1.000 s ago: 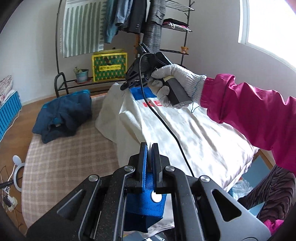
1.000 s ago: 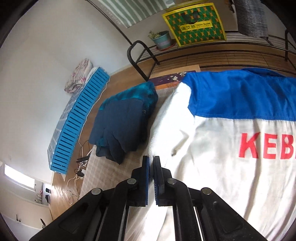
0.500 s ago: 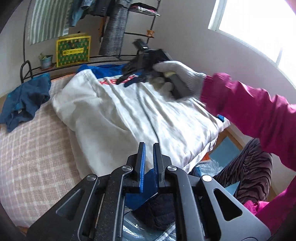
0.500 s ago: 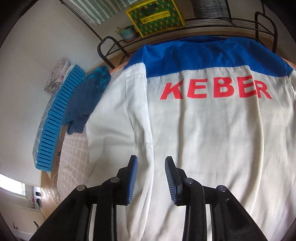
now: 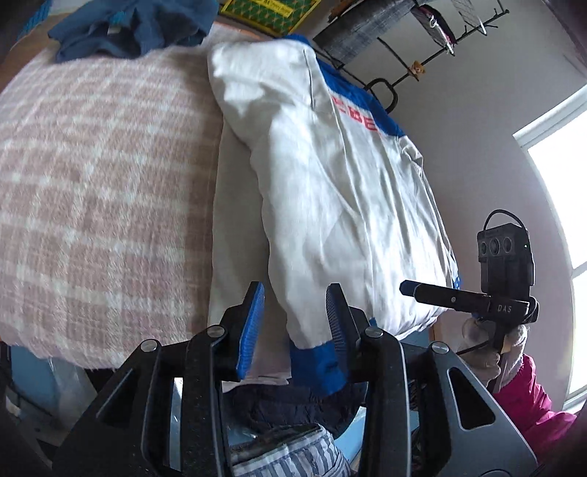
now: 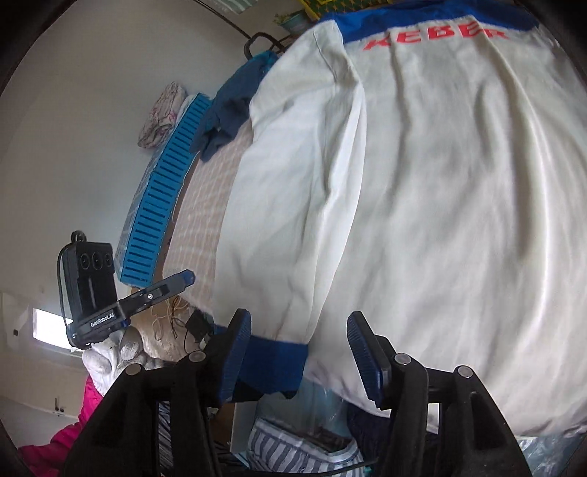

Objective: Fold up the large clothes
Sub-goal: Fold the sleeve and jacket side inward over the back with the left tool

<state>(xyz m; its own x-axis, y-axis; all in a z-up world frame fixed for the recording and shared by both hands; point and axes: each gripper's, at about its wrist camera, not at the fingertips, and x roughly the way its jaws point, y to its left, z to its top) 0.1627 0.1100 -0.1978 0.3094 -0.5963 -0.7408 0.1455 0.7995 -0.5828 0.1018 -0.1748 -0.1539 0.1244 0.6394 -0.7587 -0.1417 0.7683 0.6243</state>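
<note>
Pink-and-white checked blanket [image 5: 91,190] across the bed, spread under everything else. On it, back side up, white jacket [image 6: 422,183] with blue yoke and red lettering, one sleeve folded in along the body, blue cuff [image 5: 317,367] hanging at the near edge of the bed. Farther back on the blanket, crumpled dark blue garment [image 5: 135,25], well apart from the jacket. Beyond the bed, blue slatted crate [image 6: 157,198] along the wall. Left gripper [image 5: 295,326] spread, jaws just widened, cuff between the blue pads [image 5: 251,326]; contact too blurred to tell. Right gripper [image 6: 299,352] spread wider, likewise just opened, same cuff loose between its fingers. Gloved hands on both handles, pink sleeve [image 5: 521,400] behind.
</note>
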